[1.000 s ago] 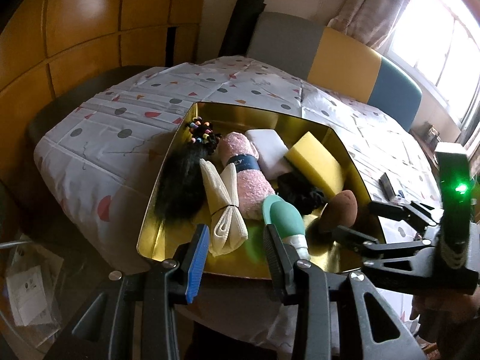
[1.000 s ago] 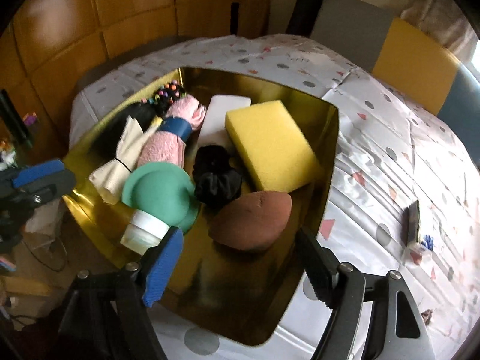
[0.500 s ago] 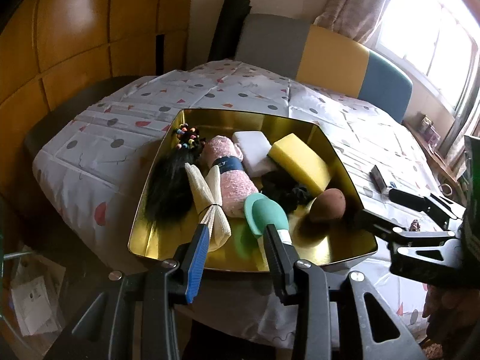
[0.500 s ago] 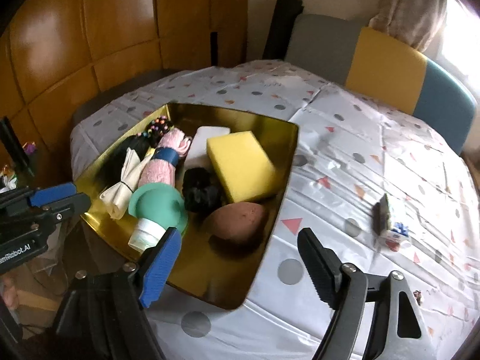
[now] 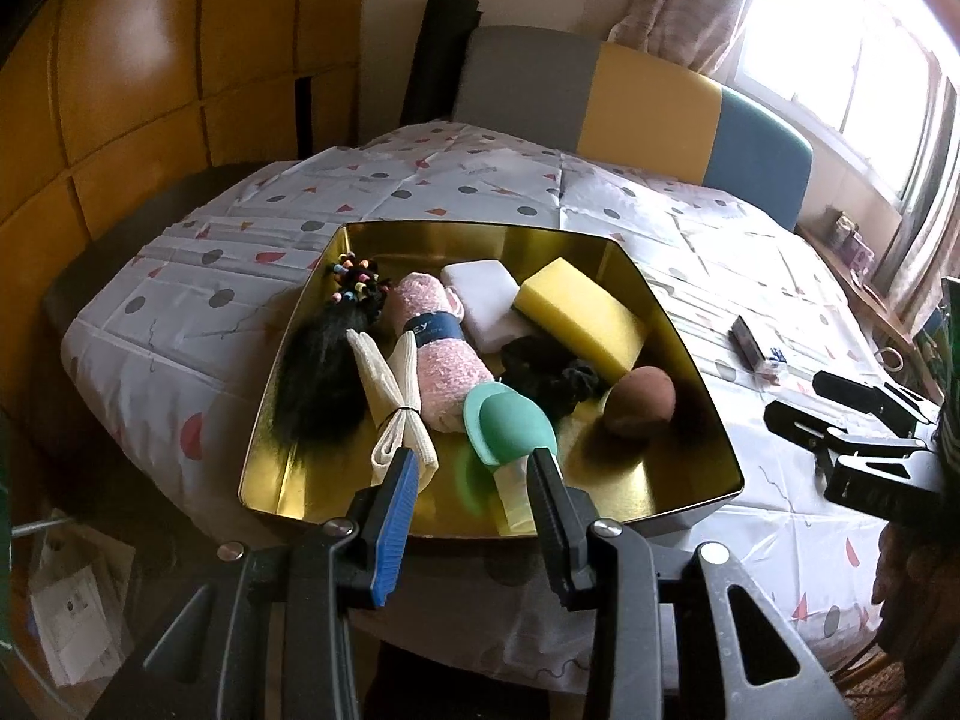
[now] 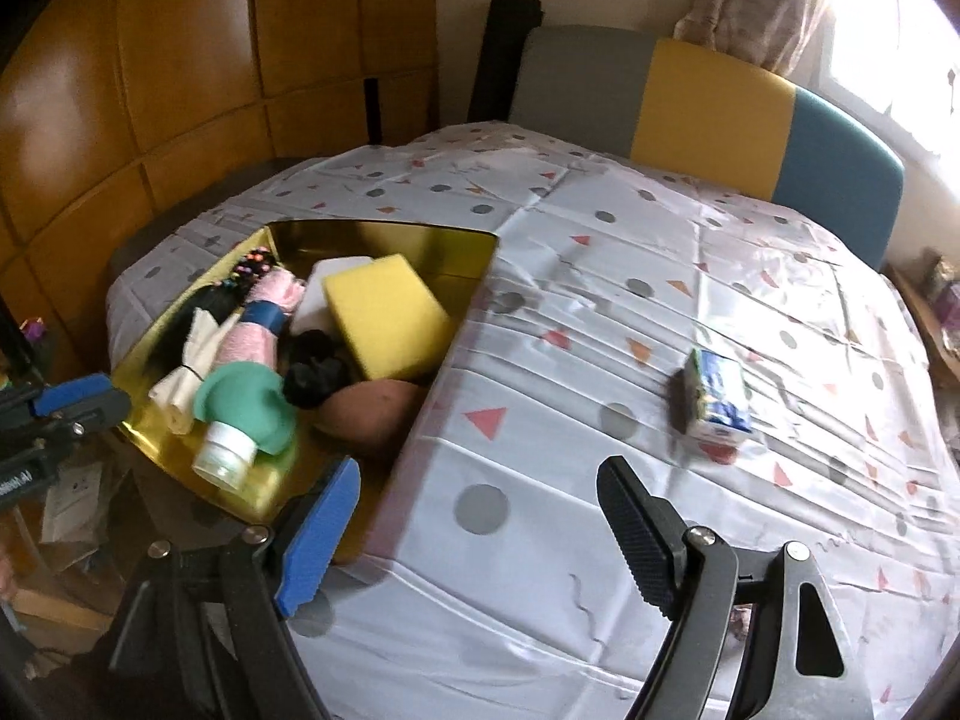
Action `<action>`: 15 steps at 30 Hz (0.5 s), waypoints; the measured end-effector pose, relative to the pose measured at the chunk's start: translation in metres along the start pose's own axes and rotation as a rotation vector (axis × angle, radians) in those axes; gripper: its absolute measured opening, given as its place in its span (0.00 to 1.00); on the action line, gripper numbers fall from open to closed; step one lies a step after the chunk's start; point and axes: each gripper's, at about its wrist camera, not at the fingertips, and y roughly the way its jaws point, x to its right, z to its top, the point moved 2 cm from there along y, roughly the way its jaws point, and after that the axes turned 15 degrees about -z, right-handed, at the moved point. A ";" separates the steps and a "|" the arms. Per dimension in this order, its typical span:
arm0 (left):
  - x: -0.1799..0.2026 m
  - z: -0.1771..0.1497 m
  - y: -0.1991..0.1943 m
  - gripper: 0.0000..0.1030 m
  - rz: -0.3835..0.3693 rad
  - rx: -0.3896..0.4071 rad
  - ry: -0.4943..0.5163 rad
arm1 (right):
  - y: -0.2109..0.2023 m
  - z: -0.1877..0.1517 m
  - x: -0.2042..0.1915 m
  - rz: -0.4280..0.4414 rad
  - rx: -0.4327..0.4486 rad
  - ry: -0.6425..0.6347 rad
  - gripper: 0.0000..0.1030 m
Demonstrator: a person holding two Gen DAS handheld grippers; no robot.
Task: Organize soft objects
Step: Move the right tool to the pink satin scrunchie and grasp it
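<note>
Very little legible writing. On the navy paper band (image 5: 433,326) wrapped around the rolled pink towel (image 5: 441,360) in the gold tray (image 5: 678,354), pale letters, only an ending like "EY" made out, the rest hidden by the curve of the roll. On the body of the left hand-held gripper (image 6: 36,414), seen at the left edge of the right wrist view, a strip of small white lettering (image 6: 13,487), cut off by the frame and too small to read. On the small blue, white and green packet (image 6: 717,399) lying on the desk, printed markings, blurred beyond reading.
</note>
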 end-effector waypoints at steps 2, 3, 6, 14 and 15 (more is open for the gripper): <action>0.001 0.001 0.000 0.36 -0.001 -0.001 0.004 | 0.003 -0.003 0.012 -0.022 -0.009 0.002 0.80; 0.002 0.001 0.000 0.36 -0.003 0.000 0.006 | 0.005 -0.004 0.019 -0.035 -0.014 0.006 0.80; 0.004 0.001 0.002 0.36 0.000 -0.003 0.016 | 0.011 -0.008 0.047 -0.081 -0.035 0.035 0.80; 0.012 -0.001 0.007 0.36 -0.007 -0.020 0.034 | 0.029 -0.030 0.146 -0.249 -0.083 0.208 0.80; 0.014 0.000 0.007 0.36 -0.007 -0.021 0.040 | 0.031 -0.037 0.161 -0.272 -0.089 0.250 0.80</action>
